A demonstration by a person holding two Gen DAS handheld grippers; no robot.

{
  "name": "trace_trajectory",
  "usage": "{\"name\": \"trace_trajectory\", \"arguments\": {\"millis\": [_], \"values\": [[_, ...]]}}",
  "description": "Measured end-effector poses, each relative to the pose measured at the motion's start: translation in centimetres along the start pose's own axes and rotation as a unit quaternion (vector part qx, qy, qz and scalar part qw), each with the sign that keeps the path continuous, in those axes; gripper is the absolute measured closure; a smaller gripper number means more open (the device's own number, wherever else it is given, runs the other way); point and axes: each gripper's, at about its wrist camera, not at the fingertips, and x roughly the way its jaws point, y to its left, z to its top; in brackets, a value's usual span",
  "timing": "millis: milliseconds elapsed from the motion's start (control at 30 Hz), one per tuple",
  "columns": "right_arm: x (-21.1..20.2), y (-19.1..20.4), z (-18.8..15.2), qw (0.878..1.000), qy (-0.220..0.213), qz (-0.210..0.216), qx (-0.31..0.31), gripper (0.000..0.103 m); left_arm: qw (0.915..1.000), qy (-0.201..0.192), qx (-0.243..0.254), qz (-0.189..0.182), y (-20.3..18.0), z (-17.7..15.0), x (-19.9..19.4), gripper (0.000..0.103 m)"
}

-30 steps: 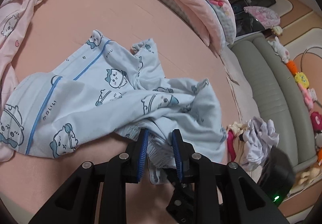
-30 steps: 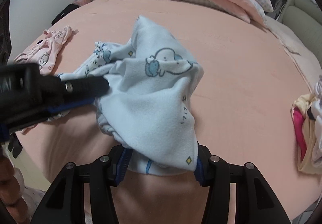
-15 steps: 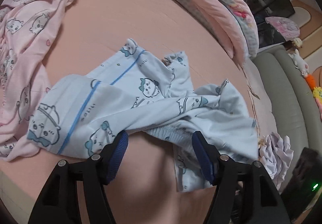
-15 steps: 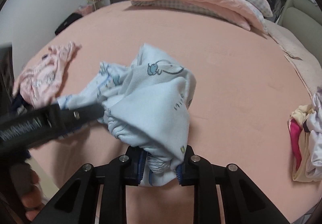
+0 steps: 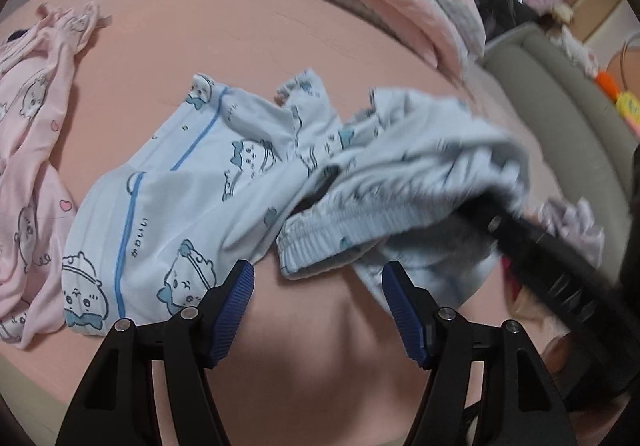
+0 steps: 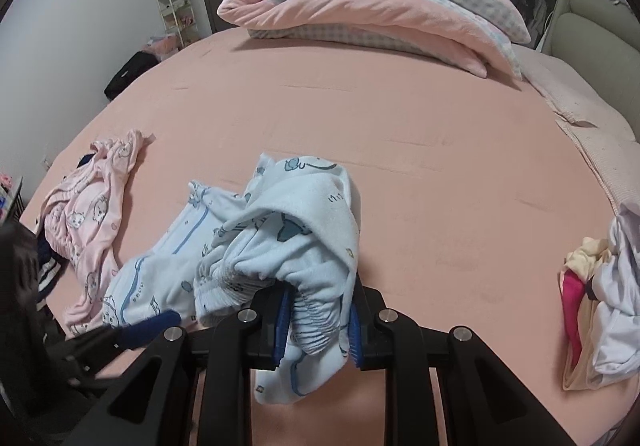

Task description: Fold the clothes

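Landmark for this entry: the light blue pajama garment (image 5: pixel 192 201), printed with cartoon animals and lying crumpled on the pink bed sheet (image 6: pixel 400 125).

Left of the garment I see a pink pajama piece (image 5: pixel 28 149) with a similar print, bunched on the sheet and touching the blue fabric at its lower edge.

My left gripper (image 5: pixel 318 300) sits just in front of the garment's near edge, its blue-padded fingers (image 5: pixel 234 310) spread wide with nothing between them; it is released and hangs over bare sheet.

On the garment's right end, the elastic waistband is gathered and lifted off the sheet. My right gripper (image 6: pixel 318 326) is clenched on that gathered waistband; fabric hangs over and below the jaws. In the left wrist view this gripper shows as a blurred black bar entering from the right, under the raised cloth.

Behind the garment, a folded pink and checked quilt (image 6: pixel 372 1) rests at the far edge of the bed.

Right of the garment, well apart, a small heap of mixed clothes (image 6: pixel 600 298) lies at the bed's edge, white, cream and magenta.
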Motion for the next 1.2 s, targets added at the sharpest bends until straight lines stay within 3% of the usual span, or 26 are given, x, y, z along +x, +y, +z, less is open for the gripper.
{"name": "trace_trajectory", "arguments": {"millis": [300, 500, 600, 700, 967, 1200], "values": [[-0.6, -0.6, 0.6, 1.000, -0.006, -0.005, 0.011, 0.081, 0.9982, 0.001, -0.049, 0.035, 2.4, 0.8, 1.0, 0.038], [-1.0, -0.7, 1.0, 1.000, -0.004, -0.009, 0.010, 0.081, 0.9962, -0.034, -0.057, 0.055, 2.8, 0.8, -0.1, 0.041], [-1.1, -0.7, 1.1, 1.000, 0.000, -0.002, 0.011, 0.081, 0.9954, -0.060, -0.061, 0.042, 2.9, 1.0, -1.1, 0.061], [-1.1, -0.7, 0.9, 1.000, 0.007, 0.001, 0.010, 0.081, 0.9941, -0.078, -0.070, 0.028, 3.2, 1.2, -1.8, 0.070], [-0.8, -0.8, -0.6, 0.999, 0.032, 0.002, 0.007, 0.076, 0.9916, -0.094, -0.089, 0.004, 3.8, 1.3, -2.3, 0.077], [-0.3, -1.2, -2.8, 0.998, 0.056, -0.005, -0.014, 0.057, 0.9896, -0.113, -0.087, -0.019, 3.7, 2.1, -2.5, 0.084]]}}
